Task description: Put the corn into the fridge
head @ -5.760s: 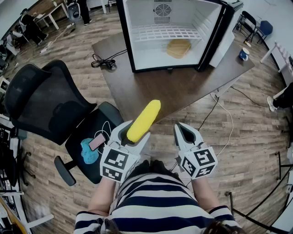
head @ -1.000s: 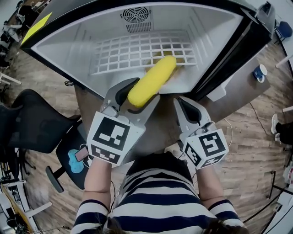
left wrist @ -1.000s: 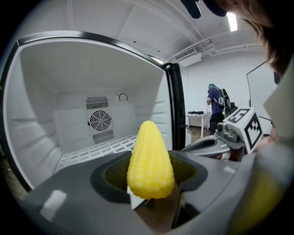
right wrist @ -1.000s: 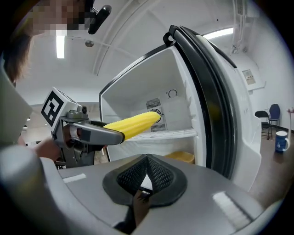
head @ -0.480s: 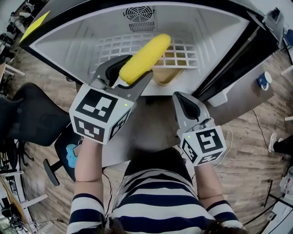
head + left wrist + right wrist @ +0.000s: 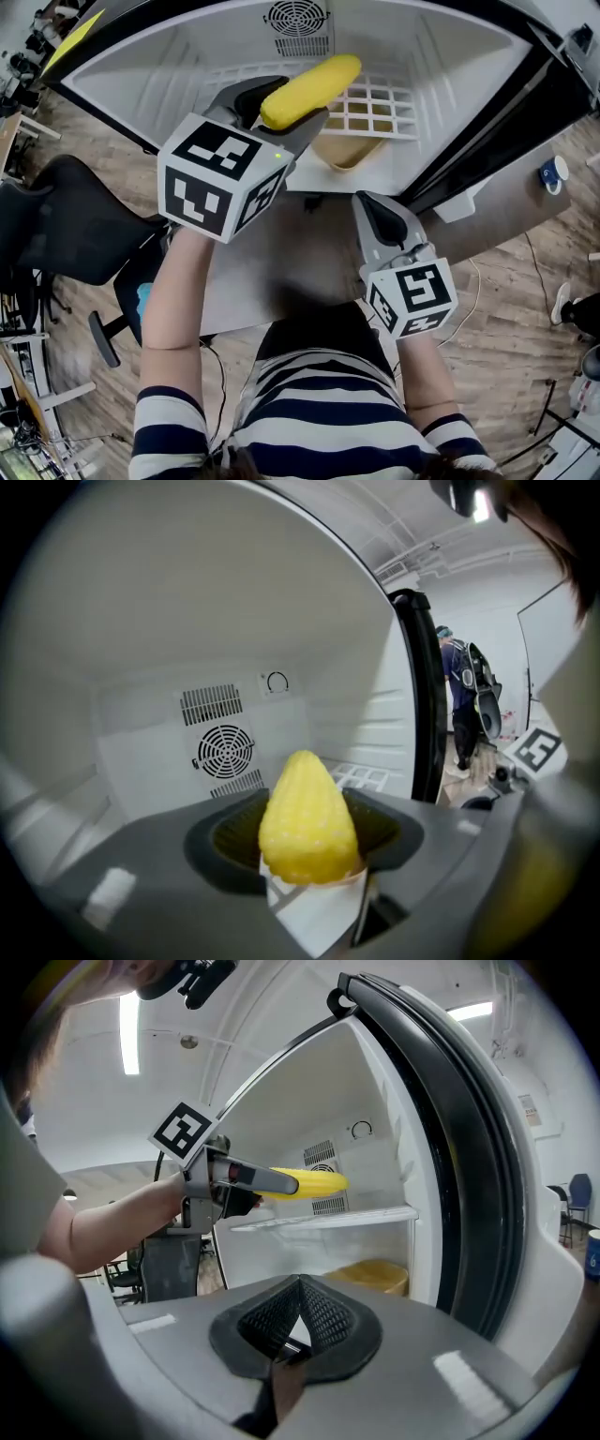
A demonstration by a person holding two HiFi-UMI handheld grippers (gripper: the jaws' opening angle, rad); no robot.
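**A:** While the right gripper (image 6: pixel 373 208) hangs nearest, just past the striped shirt (image 6: pixel 319 412) and over the table (image 6: pixel 244 281), how do its jaws stand?

**B:** Pressed together with nothing between them; it sits outside the fridge (image 6: pixel 150 70), near the right side of the open front.

**A:** And the left gripper (image 6: pixel 279 111)?

**B:** Farther out and raised, on an outstretched arm (image 6: pixel 178 281); its jaws are clamped on the corn (image 6: pixel 314 80) — they grip the cob's near end, so the yellow tip juts toward the fridge's back.

**A:** Where does that put the corn?

**B:** Inside the upper part of the cavity, in the air above the white wire shelf (image 6: pixel 380 98), not touching it; under the shelf, on the fridge's bottom, lies a tan-yellow thing (image 6: pixel 347 150) — I cannot tell what.

**A:** Farthest back?

**B:** A round fan grille (image 6: pixel 298 19); off to the left, a black office chair (image 6: pixel 56 225) stands on the wood floor (image 6: pixel 506 319).
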